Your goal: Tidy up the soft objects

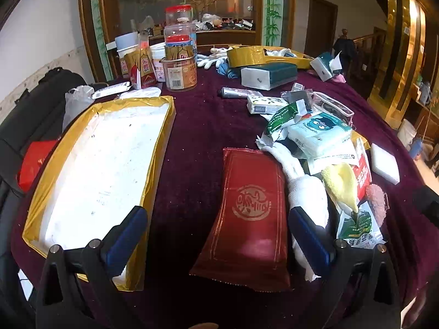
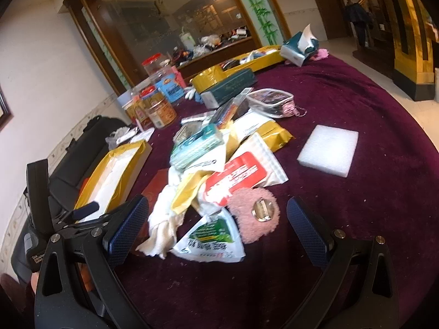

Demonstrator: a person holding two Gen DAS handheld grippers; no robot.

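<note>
Red pouch (image 1: 249,208) lengthwise between fingers (image 1: 124,237)

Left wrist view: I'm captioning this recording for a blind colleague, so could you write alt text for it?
The open left gripper hovers over a flat red packet lying on a dark purple tablecloth. To its left sits an empty gold-rimmed tray; to its right is a heap of tissue packs, white cloth and plastic bags, with jars behind.

Left wrist view angled steeply down, close over the red pouch (image 1: 248,213) at 6 o'clock; right wrist view tilted less, rolled, slightly farther back, facing the white foam block (image 2: 328,150) at 1 o'clock; shared: central pile, gold tray (image 1: 96,164), jars.
</note>
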